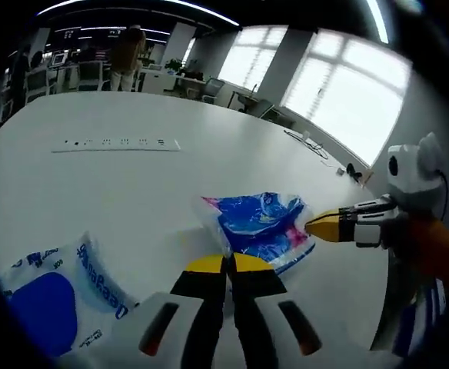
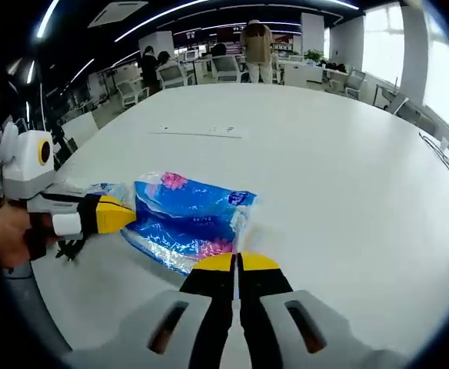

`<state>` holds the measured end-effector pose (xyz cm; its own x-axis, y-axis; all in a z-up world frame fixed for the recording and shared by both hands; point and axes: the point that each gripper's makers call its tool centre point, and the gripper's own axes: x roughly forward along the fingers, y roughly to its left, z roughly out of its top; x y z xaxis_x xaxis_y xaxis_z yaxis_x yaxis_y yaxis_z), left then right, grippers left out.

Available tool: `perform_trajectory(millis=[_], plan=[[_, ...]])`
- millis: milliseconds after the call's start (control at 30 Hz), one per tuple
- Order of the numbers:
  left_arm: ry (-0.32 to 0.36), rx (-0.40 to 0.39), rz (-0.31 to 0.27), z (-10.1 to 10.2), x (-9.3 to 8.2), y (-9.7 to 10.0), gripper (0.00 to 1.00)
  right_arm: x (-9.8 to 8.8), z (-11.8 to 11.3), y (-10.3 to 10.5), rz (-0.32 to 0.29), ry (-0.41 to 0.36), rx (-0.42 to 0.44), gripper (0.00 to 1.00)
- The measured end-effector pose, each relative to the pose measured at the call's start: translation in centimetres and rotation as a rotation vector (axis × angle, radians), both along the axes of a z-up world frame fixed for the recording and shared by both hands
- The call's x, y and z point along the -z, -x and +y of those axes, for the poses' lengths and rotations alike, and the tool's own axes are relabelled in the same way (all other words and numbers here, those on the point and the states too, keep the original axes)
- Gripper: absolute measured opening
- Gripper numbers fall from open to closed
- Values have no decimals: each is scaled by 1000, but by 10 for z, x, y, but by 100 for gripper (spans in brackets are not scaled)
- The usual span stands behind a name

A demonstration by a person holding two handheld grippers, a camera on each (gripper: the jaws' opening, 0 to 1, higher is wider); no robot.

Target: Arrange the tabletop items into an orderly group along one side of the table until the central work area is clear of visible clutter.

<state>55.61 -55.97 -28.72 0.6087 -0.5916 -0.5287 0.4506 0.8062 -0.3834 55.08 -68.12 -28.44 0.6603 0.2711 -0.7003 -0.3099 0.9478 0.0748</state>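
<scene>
— How far along is the tidying?

— Early, I'd judge. The blue packet (image 2: 184, 219) lies mid-table, the left gripper (image 1: 228, 264) and right gripper (image 2: 238, 263) meeting it from opposite sides — jaws together, though a real grip is unclear.

— Anything else out?

— A white-and-blue pack (image 1: 51, 296) near the edge.
</scene>
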Motion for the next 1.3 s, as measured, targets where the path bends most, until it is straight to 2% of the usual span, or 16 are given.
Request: perform_trajectory(millis=[333, 800, 1300], plan=[[17, -13, 39, -9, 16, -1, 0, 11, -9, -7, 2, 15, -5, 0], [31, -22, 64, -16, 31, -3, 0, 26, -17, -9, 10, 27, -6, 0], [38, -14, 64, -20, 35, -4, 6, 35, -22, -8, 22, 23, 1, 0]])
